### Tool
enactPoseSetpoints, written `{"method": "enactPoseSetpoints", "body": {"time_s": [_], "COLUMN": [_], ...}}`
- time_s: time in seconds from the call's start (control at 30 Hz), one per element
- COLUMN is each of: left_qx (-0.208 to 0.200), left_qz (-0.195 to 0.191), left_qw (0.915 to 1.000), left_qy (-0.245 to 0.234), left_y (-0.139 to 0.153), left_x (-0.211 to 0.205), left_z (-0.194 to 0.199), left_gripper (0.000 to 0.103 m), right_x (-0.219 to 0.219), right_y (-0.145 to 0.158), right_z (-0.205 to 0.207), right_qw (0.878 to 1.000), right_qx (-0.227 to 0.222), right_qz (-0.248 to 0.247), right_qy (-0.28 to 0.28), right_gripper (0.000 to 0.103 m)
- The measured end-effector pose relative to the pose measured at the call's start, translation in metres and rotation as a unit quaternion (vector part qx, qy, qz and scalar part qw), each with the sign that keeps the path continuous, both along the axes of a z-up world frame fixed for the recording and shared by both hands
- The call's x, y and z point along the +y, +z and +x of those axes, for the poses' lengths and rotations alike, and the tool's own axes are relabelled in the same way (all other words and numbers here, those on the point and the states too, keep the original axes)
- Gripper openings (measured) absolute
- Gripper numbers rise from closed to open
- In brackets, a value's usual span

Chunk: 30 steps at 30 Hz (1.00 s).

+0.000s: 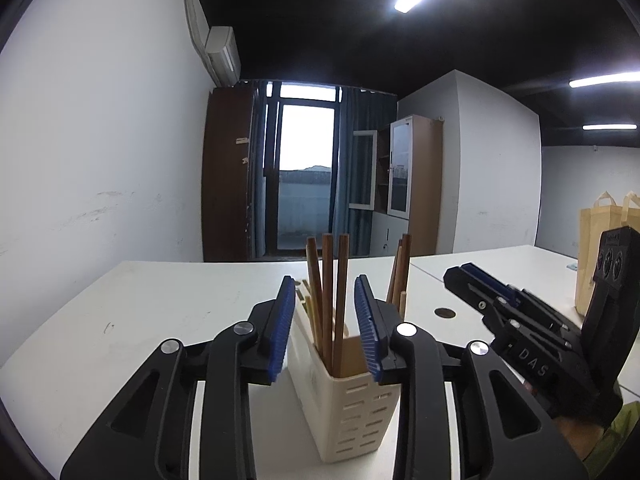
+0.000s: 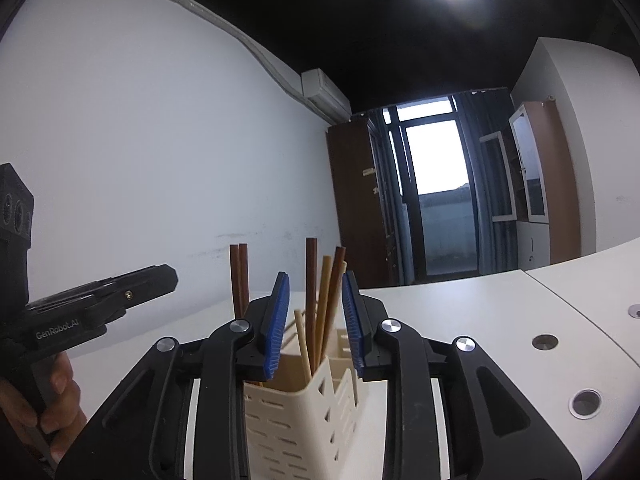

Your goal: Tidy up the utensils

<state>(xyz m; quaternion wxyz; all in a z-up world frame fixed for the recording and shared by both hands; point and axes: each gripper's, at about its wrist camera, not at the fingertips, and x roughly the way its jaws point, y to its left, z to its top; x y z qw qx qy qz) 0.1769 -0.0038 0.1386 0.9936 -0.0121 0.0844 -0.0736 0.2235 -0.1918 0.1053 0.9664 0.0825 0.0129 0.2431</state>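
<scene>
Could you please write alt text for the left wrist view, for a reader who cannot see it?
The left gripper stands open in front of a cream slotted utensil holder with brown and pale chopsticks upright in it, on a white table. The right gripper reaches in from the right.

A white table [image 1: 160,300] carries a cream slotted utensil holder [image 1: 352,408] standing upright with chopsticks [image 1: 328,292] in it, and a tan bag [image 1: 592,248] at its far right.
</scene>
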Motion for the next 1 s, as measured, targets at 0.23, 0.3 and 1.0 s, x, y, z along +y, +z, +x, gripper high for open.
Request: {"method": "enactPoseSetpoints", "body": {"time_s": [0.23,0.3,1.0], "left_qx": [0.026,0.040,0.087], "left_qz": [0.007,0.006,0.012], "left_qw": [0.9996,0.9992,0.9961], "left_qy": [0.005,0.006,0.006], "left_y": [-0.007,-0.011,-0.048], "left_x": [-0.001,0.000,-0.005], "left_z": [-0.014,-0.015,-0.054], "left_gripper": [0.040,0.045,0.077], "right_x": [-0.008,-0.007,-0.018], "right_y": [-0.002,-0.003,-0.047], "right_z": [-0.016,-0.022,-0.071], "right_qw": [1.000,0.999,0.989], "right_qx": [0.019,0.022,0.117], "right_qz": [-0.017,-0.029,-0.091], "right_qy": [-0.004,0.000,0.014], "right_gripper": [0.037,0.040,0.061]}}
